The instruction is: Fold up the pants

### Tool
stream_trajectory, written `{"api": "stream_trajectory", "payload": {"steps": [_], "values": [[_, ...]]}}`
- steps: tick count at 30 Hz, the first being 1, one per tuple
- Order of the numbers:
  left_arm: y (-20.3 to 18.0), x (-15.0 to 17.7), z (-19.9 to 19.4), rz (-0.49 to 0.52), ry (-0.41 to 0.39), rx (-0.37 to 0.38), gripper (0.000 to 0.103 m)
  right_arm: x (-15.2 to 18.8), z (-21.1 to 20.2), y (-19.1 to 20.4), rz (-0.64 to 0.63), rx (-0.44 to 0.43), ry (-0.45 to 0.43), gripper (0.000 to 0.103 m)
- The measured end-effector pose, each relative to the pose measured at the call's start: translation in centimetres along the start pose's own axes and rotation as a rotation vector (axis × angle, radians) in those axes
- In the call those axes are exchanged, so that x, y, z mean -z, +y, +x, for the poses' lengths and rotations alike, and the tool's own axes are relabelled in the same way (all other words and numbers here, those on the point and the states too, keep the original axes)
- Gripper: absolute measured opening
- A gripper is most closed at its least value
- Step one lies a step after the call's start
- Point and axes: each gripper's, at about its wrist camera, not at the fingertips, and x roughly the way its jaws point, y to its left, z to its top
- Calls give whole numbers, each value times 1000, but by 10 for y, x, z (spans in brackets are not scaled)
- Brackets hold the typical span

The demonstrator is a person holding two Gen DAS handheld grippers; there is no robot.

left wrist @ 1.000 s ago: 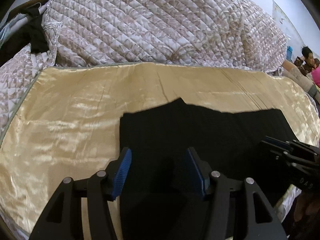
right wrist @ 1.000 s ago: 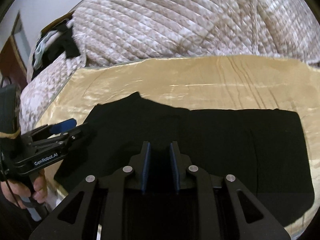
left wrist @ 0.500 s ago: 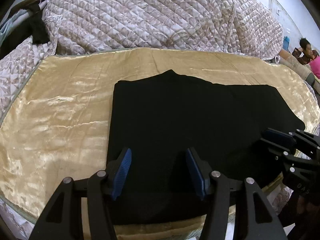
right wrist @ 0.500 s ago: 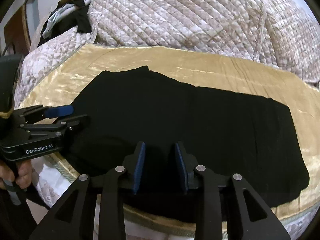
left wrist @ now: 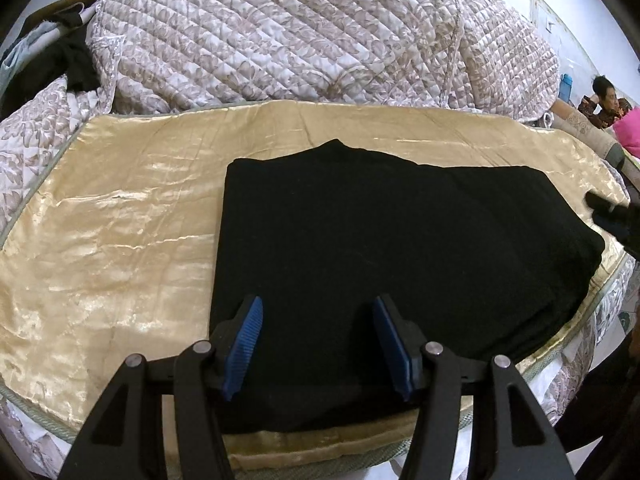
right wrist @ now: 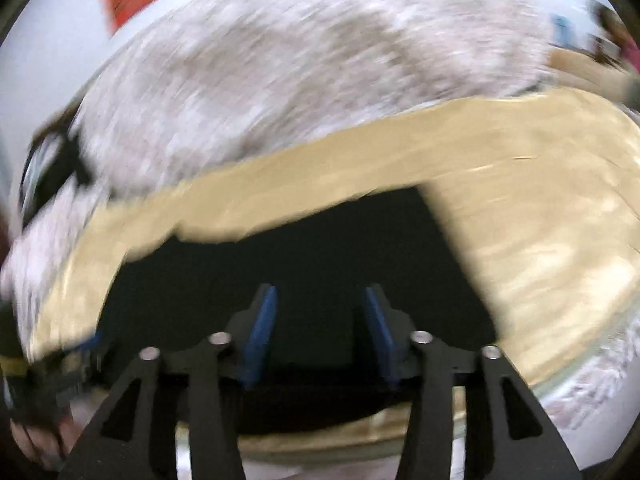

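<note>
We are hovering the left gripper (left wrist: 318,344), jaws parted and empty, over the black pants' (left wrist: 400,248) near-left end (long axis running left-right on the gold sheet (left wrist: 120,240)); the right gripper (right wrist: 318,336) is opening, grasping nothing.

Quilted bedspread (left wrist: 300,32), gold satin cloth (left wrist: 112,240)

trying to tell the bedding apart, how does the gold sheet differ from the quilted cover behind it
The gold sheet is plain, shiny and satin-like; the quilted cover is matte, with a stitched floral pattern in grey and white. The gold sheet lies spread flat with light creases, while the quilted cover is heaped in a bulky mound. The gold sheet carries the black pants; the quilted cover does not. Both are bedding on the same bed.
</note>
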Motion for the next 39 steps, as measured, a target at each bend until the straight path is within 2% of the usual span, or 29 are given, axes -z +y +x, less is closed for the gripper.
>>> {"api": "stream_trajectory", "payload": {"steps": [3,6,9,13,16,22,29,31,32,33,35,39], "values": [[-1,1,0,-4,1,0,61,-6,-6,-45,214,27,-31,51],[0,1,0,-1,0,1,61,2,-2,-76,380,5,7,52],[0,1,0,-3,1,3,61,13,6,-96,516,-36,60,52],[-1,0,0,-4,1,4,61,27,4,-105,622,-85,70,51],[-1,0,0,-5,0,5,61,31,2,-98,642,-81,96,51],[-1,1,0,-5,0,4,62,38,4,-95,662,-143,141,52],[-1,0,1,-6,0,6,62,20,18,-90,639,-171,92,53],[0,0,1,-9,1,8,62,16,26,-86,593,-147,102,47],[1,-1,1,-12,3,12,62,14,32,-84,568,-120,119,34],[2,-1,0,-18,4,18,62,12,34,-84,561,-112,125,27],[5,-3,-1,-26,3,38,62,7,35,-79,545,-122,128,24],[16,-9,-5,-68,-5,48,62,-15,20,-55,442,-156,79,22]]}}
